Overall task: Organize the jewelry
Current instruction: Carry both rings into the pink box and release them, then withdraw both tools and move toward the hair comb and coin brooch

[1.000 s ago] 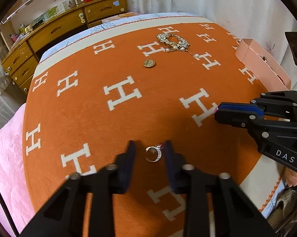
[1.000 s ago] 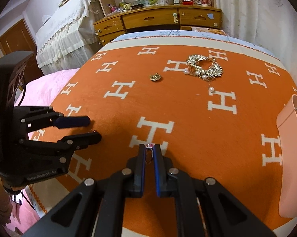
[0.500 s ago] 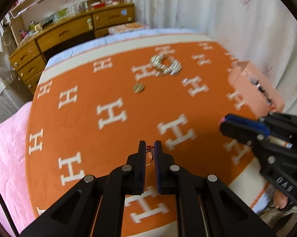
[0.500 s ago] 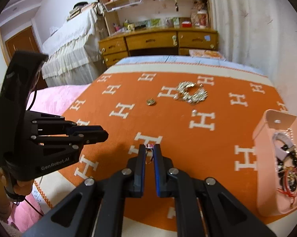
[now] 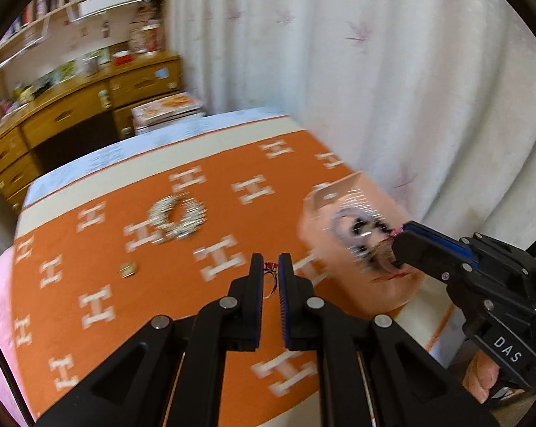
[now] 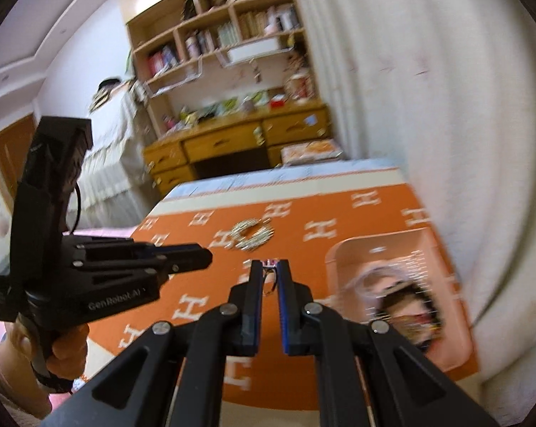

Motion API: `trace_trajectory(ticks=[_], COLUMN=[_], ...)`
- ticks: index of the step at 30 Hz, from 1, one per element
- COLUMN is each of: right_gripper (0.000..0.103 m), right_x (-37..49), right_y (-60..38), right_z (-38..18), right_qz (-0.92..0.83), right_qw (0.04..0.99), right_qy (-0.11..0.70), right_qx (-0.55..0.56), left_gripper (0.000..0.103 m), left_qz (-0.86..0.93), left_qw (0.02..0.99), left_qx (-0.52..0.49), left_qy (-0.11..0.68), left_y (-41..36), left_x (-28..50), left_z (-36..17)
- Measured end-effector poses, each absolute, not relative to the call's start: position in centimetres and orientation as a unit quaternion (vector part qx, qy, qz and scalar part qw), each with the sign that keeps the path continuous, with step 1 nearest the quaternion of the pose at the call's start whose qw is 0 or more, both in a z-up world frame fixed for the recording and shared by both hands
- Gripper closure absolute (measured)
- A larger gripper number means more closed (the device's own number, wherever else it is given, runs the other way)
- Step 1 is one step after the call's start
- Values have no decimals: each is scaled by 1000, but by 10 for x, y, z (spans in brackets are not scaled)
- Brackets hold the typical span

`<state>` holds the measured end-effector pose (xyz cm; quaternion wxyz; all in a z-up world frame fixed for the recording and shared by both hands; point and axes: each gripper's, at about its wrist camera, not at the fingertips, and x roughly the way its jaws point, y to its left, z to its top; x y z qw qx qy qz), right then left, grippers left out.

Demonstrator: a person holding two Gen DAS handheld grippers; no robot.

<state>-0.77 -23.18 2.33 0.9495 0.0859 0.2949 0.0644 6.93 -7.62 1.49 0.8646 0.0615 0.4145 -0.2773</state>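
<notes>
Both tongs pinch rings above an orange blanket facing a wooden desk and white curtain.

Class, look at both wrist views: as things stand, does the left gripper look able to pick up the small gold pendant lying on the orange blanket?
Probably not yet. The left gripper is shut on a ring, so its jaws are occupied. The gold pendant lies apart on the orange blanket, nothing covering it; the path looks free once the ring is put down.
</notes>
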Motion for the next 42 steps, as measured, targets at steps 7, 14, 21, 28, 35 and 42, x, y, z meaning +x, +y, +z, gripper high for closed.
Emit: trace_trajectory(ticks=[7, 14, 21, 28, 35, 42], right_gripper=[95, 95, 91, 89, 76, 74], right_x=[-14, -13, -10, -12, -10, -13], right_y=[-287, -319, -320, -318, -317, -310], right_z=[20, -3, -20, -22, -20, -12], right_qz=[13, -16, -22, -13, -4, 3], right_qw=[949, 937, 928, 926, 923, 927], right_qy=[298, 330, 359, 363, 362, 349], right_qx=[103, 112, 97, 104, 130, 140], left_gripper=[97, 97, 19, 18, 18, 18], left_qz=[-314, -337, -309, -287, -247, -207], left_qw=[849, 834, 851, 858, 865, 876], left_qx=[77, 83, 74, 68, 22, 28], left_qy=[418, 430, 417, 421, 436, 435], left_y=[-148, -191, -190, -167, -127, -105], left_x=[74, 80, 80, 80, 89, 81], left_z=[13, -2, -6, -2, 8, 10])
